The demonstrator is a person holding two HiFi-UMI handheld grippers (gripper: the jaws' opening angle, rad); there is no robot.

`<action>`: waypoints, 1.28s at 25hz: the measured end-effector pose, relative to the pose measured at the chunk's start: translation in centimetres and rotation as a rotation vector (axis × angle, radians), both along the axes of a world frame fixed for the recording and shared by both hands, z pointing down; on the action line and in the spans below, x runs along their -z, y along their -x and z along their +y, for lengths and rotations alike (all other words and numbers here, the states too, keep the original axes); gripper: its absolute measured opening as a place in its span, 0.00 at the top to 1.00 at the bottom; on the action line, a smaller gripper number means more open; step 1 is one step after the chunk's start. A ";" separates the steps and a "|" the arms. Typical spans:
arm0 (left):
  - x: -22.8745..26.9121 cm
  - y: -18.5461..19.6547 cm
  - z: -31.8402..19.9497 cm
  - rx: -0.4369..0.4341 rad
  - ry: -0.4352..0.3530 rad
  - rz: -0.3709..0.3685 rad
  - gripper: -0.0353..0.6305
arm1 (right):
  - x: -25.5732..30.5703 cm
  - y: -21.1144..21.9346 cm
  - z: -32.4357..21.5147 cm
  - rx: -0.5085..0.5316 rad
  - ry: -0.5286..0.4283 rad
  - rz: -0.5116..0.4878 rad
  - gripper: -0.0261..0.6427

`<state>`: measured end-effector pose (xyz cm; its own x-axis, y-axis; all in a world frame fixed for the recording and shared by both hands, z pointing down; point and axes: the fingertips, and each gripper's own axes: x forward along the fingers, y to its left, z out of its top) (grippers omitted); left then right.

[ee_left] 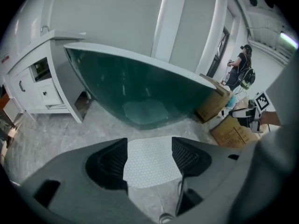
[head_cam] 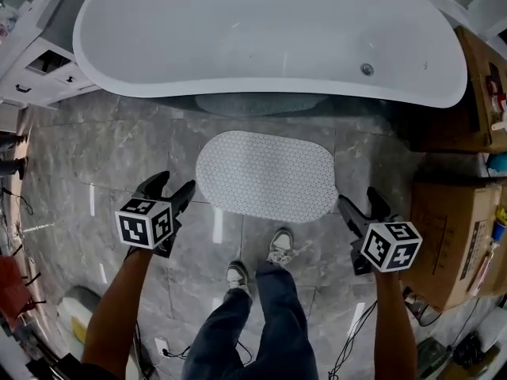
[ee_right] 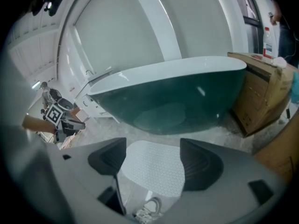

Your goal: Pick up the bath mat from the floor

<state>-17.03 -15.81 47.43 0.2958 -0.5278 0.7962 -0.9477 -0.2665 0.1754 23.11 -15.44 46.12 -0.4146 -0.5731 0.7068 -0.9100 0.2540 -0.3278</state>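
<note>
A white dotted oval bath mat (head_cam: 267,176) lies flat on the grey marble floor in front of the bathtub. My left gripper (head_cam: 168,191) hovers to the mat's left, jaws apart and empty. My right gripper (head_cam: 360,206) hangs off the mat's right end, also open with nothing held. In the left gripper view the mat (ee_left: 150,162) shows between the open jaws, well below them. The right gripper view shows the mat (ee_right: 153,167) framed the same way, with a shoe under it.
A white freestanding bathtub (head_cam: 269,38) fills the far side. Cardboard boxes (head_cam: 447,240) stand at the right, a white cabinet (head_cam: 40,70) at the far left. The person's shoes (head_cam: 280,246) stand just behind the mat. Cables and clutter lie at the lower left.
</note>
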 end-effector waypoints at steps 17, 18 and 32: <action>-22.2 3.8 1.0 -0.025 -0.013 0.016 0.49 | -21.1 0.3 1.3 0.038 0.017 0.116 0.41; -23.6 3.9 0.6 -0.022 -0.015 0.016 0.49 | -22.1 0.4 1.1 0.043 0.011 0.122 0.41; -41.0 7.7 -1.7 -0.040 0.001 -0.046 0.47 | -37.3 -1.3 -0.3 0.046 0.003 0.181 0.37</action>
<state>-24.78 -17.47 88.43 0.2794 -0.5154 0.8101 -0.9434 -0.3044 0.1318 24.43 -15.78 83.37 -0.3061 -0.5548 0.7736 -0.9417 0.2956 -0.1606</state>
